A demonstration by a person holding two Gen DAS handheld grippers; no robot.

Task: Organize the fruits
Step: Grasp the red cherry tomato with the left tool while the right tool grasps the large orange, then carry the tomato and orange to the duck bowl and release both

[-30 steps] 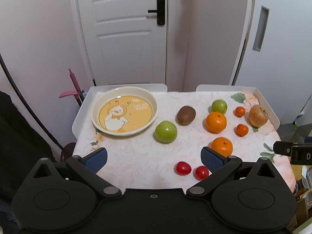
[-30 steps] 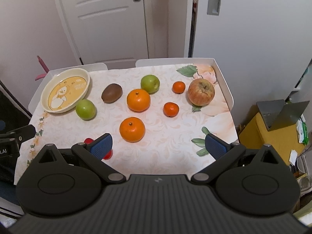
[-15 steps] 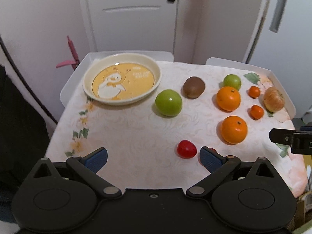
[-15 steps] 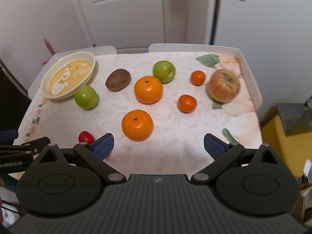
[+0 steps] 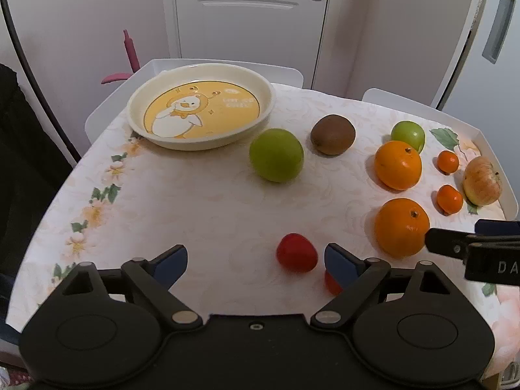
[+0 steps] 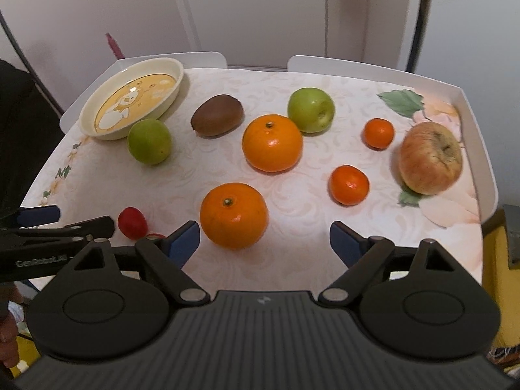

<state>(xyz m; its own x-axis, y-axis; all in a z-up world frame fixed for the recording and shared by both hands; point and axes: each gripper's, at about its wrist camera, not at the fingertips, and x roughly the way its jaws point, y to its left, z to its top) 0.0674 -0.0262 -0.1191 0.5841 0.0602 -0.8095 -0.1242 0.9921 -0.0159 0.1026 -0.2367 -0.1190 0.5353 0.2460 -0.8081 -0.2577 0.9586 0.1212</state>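
A cream duck plate (image 5: 201,110) sits at the table's far left. My left gripper (image 5: 255,258) hangs low over the near edge, jaws closing, with a red cherry tomato (image 5: 296,253) between them by the right finger, untouched. A second tomato (image 5: 331,282) is mostly hidden behind that finger. My right gripper (image 6: 264,239) is open, and the near orange (image 6: 234,215) lies just beyond its left finger. Also on the table are a second orange (image 6: 272,143), two green apples (image 6: 149,141) (image 6: 310,113), a kiwi (image 6: 217,115), two mandarins (image 6: 348,184) (image 6: 378,133) and a wrinkled apple (image 6: 430,157).
The table wears a floral cloth (image 5: 195,214) and has a raised white rim (image 6: 484,149) on its right and far sides. A white door (image 5: 247,16) and a wall stand behind it. A pink handle (image 5: 130,52) leans at the back left. A yellow box (image 6: 500,253) sits off the right edge.
Both grippers have come down and moved closer to the table, so the fruits look larger. The left jaws have narrowed a little, with the tomato now between them.
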